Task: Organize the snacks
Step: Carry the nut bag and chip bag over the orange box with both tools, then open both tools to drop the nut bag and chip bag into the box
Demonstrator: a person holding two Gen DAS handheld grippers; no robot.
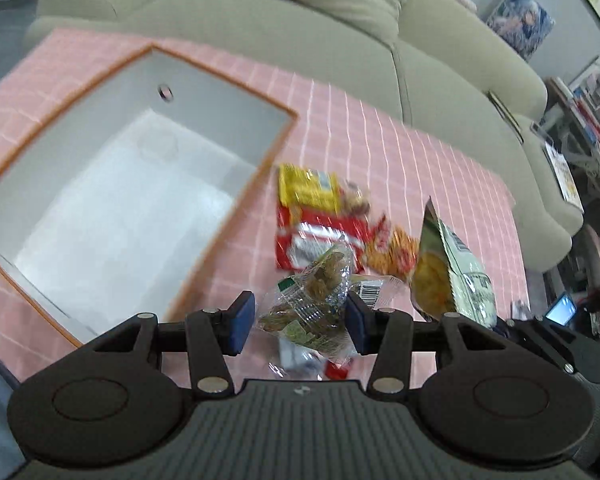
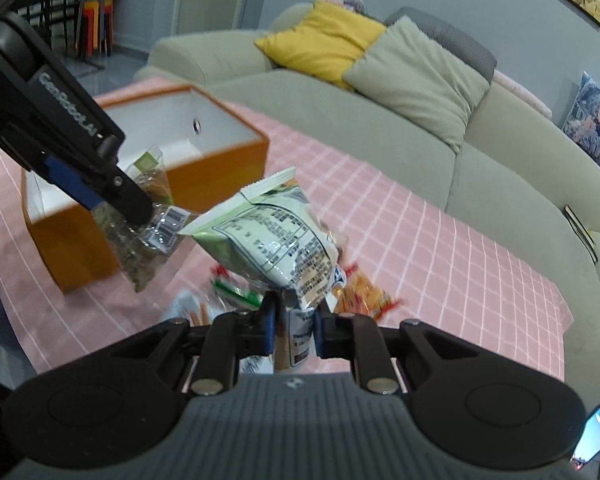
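Observation:
My left gripper is shut on a clear packet of brown snacks and holds it above the pink checked cloth, right of the orange box with its white empty inside. The same packet hangs from the left gripper in the right wrist view, in front of the orange box. My right gripper is shut on the bottom edge of a white and green chip bag, lifted off the table. This bag shows at the right in the left wrist view.
Several snack packets lie on the cloth: a yellow one, a red one, an orange one that also shows in the right wrist view. A beige sofa with a yellow cushion runs behind the table.

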